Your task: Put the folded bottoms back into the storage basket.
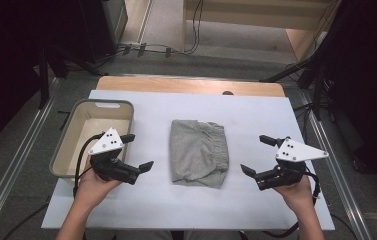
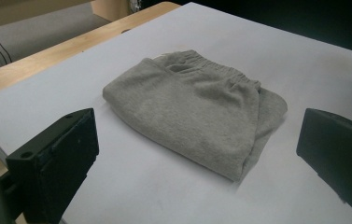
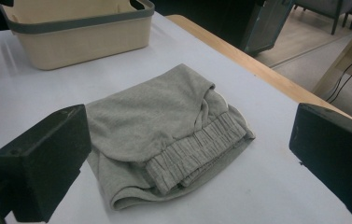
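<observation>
Left gripper (image 1: pixel 137 151) held low at the near left of the white table (image 1: pixel 256 107), jaws spread wide and gripping nothing, pointed inward toward the middle. Right gripper (image 1: pixel 257 156) mirrored at the near right, jaws likewise spread wide and gripping nothing, also pointed inward.

Folded grey shorts (image 1: pixel 197 152) lying flat on the table between the two grippers, just beyond each pair of jaw tips and touching neither. From the left gripper view, the shorts (image 2: pixel 197 107) ahead of the jaws and centred between them, elastic waistband on the far side, a folded edge nearest. From the right gripper view, the shorts (image 3: pixel 164 135) again ahead and between the jaws, gathered waistband turned toward the gripper's right, a loose fold of cloth at the near edge.

Beige bin with a grey rim (image 1: pixel 63 147) standing just behind and outside the left gripper, at the table's left edge, open at the top. Same bin (image 3: pixel 78 35) seen well beyond the shorts in the right gripper view, apart from the cloth.

Bare wooden table edge (image 1: pixel 191 85) along the far side, beyond the white cover.
</observation>
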Motion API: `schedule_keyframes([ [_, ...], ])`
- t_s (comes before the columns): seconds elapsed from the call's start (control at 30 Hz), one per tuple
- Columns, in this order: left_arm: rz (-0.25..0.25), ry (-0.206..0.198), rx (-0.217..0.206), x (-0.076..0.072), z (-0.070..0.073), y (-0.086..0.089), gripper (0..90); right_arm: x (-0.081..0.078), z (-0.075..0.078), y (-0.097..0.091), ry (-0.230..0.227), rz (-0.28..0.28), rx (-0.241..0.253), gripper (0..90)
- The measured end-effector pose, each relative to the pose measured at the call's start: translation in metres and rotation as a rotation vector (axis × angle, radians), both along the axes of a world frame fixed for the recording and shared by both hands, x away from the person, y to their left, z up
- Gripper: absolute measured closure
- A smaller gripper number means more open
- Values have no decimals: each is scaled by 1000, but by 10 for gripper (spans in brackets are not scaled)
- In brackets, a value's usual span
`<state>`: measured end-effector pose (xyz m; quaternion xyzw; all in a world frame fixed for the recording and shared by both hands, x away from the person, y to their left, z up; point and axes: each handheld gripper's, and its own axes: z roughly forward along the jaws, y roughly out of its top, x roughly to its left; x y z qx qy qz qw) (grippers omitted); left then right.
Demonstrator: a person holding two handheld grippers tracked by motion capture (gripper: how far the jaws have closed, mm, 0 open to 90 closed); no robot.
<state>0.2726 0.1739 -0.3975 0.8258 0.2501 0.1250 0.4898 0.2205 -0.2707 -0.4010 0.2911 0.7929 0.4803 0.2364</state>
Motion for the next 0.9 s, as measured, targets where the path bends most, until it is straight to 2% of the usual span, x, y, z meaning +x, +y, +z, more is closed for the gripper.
schedule_keyframes([
  [0.17, -4, -2, 3, -1, 0, -1, 0, 0, 0, 2, -9, 0, -8, 0],
  [0.3, -5, -2, 3, -1, 0, -1, 0, 2, -2, 5, 9, 9, -2, 0],
  [0.33, -4, -3, 1, -1, 0, -1, 0, 2, -4, 7, 15, 12, -22, 0],
  [0.47, -10, 0, 6, -1, -1, -3, 0, 1, -6, 10, 10, 12, -50, 0],
  [0.9, -9, -1, 9, -1, -1, -3, 0, 4, -13, 19, 10, 41, -84, 0],
])
